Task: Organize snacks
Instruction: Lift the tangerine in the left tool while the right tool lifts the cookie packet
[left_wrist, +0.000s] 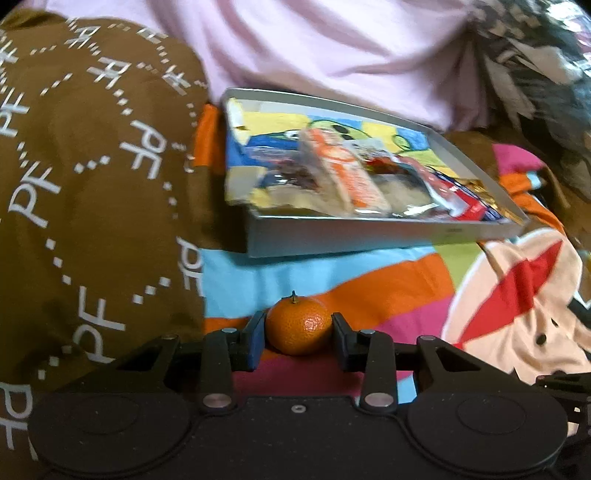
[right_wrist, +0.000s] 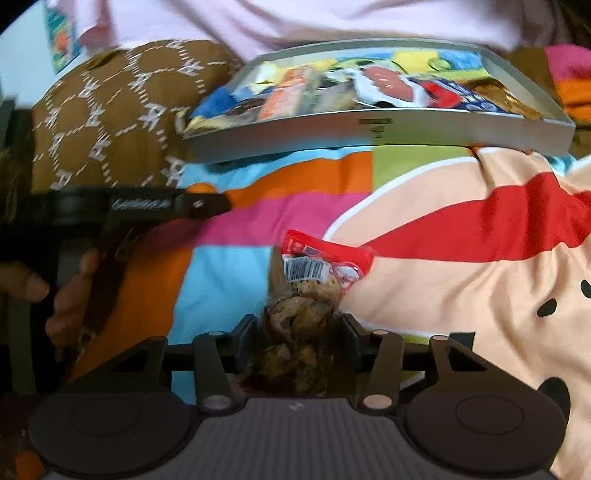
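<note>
Our left gripper (left_wrist: 298, 338) clamps the mandarin (left_wrist: 299, 325) on the colourful blanket (left_wrist: 369, 291); our right gripper (right_wrist: 300, 336) pinches a cookie packet (right_wrist: 308, 295). Beyond both, the grey tray (left_wrist: 369, 236) holds more wrapped snacks (left_wrist: 347, 173).

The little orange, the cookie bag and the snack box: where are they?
orange (left_wrist: 299, 326), left wrist view, middle of its peel.
cookie bag (right_wrist: 325, 264), right wrist view, its red top end.
snack box (left_wrist: 351, 236), left wrist view, its grey front wall.
</note>
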